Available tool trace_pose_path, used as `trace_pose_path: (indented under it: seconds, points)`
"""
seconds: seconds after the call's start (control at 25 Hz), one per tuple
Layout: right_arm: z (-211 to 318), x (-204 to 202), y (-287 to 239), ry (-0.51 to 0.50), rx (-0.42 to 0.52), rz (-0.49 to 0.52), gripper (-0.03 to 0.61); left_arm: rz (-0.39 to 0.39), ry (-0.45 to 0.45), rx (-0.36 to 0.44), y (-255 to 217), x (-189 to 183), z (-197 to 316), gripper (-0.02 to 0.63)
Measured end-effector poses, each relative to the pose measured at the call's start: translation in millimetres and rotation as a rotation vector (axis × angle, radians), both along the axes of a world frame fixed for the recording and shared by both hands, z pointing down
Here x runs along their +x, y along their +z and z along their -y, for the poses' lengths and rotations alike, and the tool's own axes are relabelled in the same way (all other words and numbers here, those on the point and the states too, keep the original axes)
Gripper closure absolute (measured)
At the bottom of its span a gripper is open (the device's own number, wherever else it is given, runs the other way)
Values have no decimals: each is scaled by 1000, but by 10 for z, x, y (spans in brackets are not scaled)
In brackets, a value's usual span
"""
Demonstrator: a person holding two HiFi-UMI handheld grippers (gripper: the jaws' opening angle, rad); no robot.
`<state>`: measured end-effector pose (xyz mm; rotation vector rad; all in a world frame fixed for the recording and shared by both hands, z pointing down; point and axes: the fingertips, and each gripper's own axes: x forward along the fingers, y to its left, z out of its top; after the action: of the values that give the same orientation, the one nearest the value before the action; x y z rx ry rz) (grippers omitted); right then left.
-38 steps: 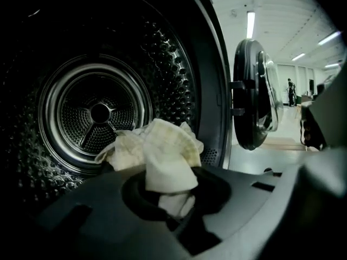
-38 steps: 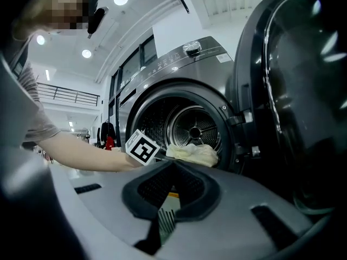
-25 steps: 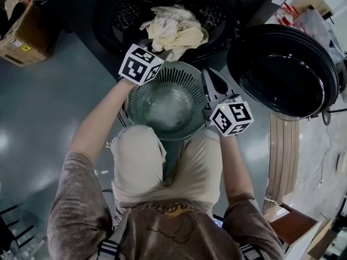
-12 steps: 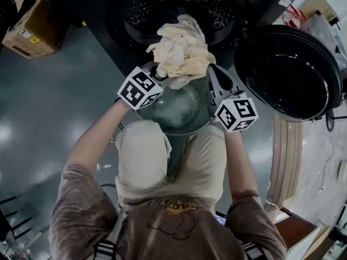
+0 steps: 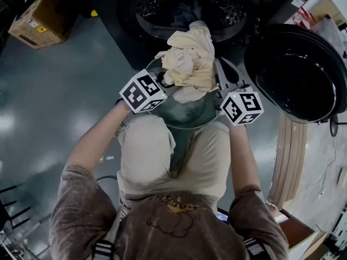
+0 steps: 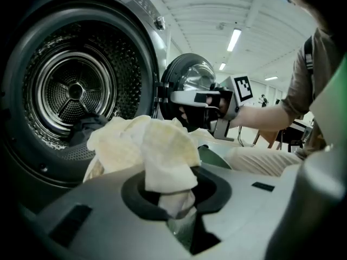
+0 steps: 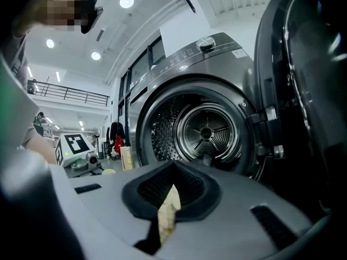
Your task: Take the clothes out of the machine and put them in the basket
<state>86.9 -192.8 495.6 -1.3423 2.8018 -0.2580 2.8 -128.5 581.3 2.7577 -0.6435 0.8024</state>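
A cream cloth (image 5: pixel 190 58) hangs bunched over the round grey-green basket (image 5: pixel 187 115), just in front of the washing machine's open drum (image 5: pixel 184 4). My left gripper (image 5: pixel 165 79) is shut on it; in the left gripper view a fold of the cloth (image 6: pixel 168 156) is pinched between the jaws. A dark garment (image 6: pixel 87 128) still lies in the drum (image 6: pixel 76 91). My right gripper (image 5: pixel 222 66) lies along the basket's right rim. Its jaws are closed on a thin pale strip (image 7: pixel 167 210); I cannot tell whether that is rim or cloth.
The machine's round door (image 5: pixel 295 69) stands open at the right, close to my right gripper. A cardboard box (image 5: pixel 38 18) sits on the floor at the upper left. The person's knees are right behind the basket. Grey floor spreads out to the left.
My left gripper has pulled the cream cloth out of the drum's mouth and back over the basket. The right gripper has stayed at the basket's right rim.
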Motion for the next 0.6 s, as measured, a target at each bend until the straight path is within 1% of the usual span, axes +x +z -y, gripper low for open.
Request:
trace_pose_path:
  seconds: [0.24, 0.36, 0.44, 0.52, 0.6]
  points:
    - [29, -38, 64, -7, -6, 2, 581, 20, 48, -51, 23, -28, -189, 531]
    - [28, -71, 72, -11, -7, 2, 581, 48, 58, -43, 34, -74, -201, 516]
    - [14, -91, 82, -14, -8, 1, 581, 75, 43, -20, 75, -111, -170, 460]
    - [3, -96, 95, -13, -10, 0, 581, 91, 22, -9, 129, -132, -129, 380]
    - [0, -87, 101, -11, -12, -2, 581, 83, -1, 0, 145, -140, -87, 313]
